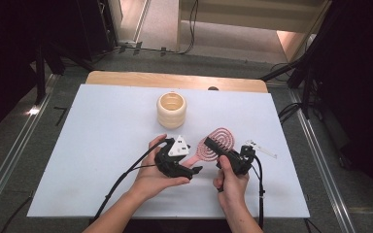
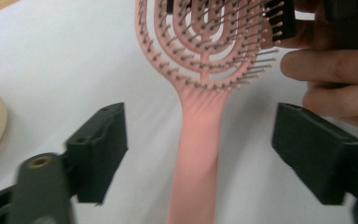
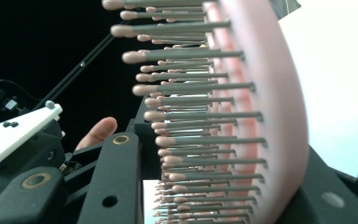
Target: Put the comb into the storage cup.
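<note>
**A:** Hairbrush [image 1: 212, 144] position?

**B:** Pink, on the white table cover [image 1: 102, 145], right of centre, bristles up. Head points away from the person, handle runs back toward the left gripper [image 1: 193, 171].

**A:** Go big to small. What else is on the table?

**B:** White cover over a wooden tabletop [image 1: 175, 79], wood showing at the far edge. Cream ribbed cup [image 1: 171, 109] upright, toward the far side, well apart from the brush. Both hands near the front edge, one gripper each.

**A:** Left gripper state?

**B:** Jaws spread wide. In the left gripper view the brush handle [image 2: 198, 154] runs up between them, with a gap to each jaw. Not touching either one.

**A:** Right gripper [image 1: 217, 144]?

**B:** Jaws sit on either side of the brush head. In the right gripper view the bristles [image 3: 196, 112] sit against one jaw and the pink back against the other. Looks clamped on the head, near the edge on the person's side. High view agrees: the black jaw lies across the bristle face.

**A:** Brush lifted?

**B:** Can't tell. Handle looks close to the cover in the left gripper view.
</note>
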Demonstrator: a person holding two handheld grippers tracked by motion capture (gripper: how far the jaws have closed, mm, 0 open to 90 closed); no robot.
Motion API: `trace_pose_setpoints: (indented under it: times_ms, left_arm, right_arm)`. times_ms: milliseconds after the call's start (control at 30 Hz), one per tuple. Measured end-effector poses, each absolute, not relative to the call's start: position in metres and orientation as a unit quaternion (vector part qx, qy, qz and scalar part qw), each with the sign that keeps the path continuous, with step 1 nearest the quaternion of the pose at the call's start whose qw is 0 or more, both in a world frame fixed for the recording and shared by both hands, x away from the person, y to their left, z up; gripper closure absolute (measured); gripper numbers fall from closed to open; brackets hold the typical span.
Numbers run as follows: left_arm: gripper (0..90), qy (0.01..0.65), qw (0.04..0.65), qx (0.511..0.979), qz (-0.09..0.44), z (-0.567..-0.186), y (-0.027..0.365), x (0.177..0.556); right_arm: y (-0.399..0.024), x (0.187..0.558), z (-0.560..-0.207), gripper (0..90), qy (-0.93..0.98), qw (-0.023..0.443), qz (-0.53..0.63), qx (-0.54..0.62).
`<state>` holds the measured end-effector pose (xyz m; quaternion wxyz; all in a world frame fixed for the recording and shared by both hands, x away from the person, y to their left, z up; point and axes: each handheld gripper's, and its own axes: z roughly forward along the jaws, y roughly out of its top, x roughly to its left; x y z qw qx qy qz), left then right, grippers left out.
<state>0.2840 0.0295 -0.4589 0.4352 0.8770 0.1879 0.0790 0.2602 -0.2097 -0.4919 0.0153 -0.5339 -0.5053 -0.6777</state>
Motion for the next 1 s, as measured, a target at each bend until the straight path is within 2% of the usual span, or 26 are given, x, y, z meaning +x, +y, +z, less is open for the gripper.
trace_pose_setpoints:
  times_ms: [67,133,500,1000]
  left_arm:
    - [5.6,0.199,0.447,0.869,0.078,-0.459,0.034,0.284]
    - [0.0,0.2,0.454,0.865,0.075,-0.459,0.038,0.285]
    - [0.0,0.234,0.493,0.831,0.107,-0.459,0.07,0.285]
    - [0.0,0.263,0.512,0.804,0.149,-0.457,0.128,0.28]
  right_arm:
    - [-0.211,0.26,-0.49,59.5,-0.506,0.007,-0.679,-0.532]
    - [-0.213,0.258,-0.487,59.5,-0.508,-0.006,-0.677,-0.532]
    - [-0.214,0.254,-0.475,59.6,-0.53,-0.054,-0.674,-0.512]
    - [-0.218,0.258,-0.465,59.7,-0.551,-0.072,-0.671,-0.491]
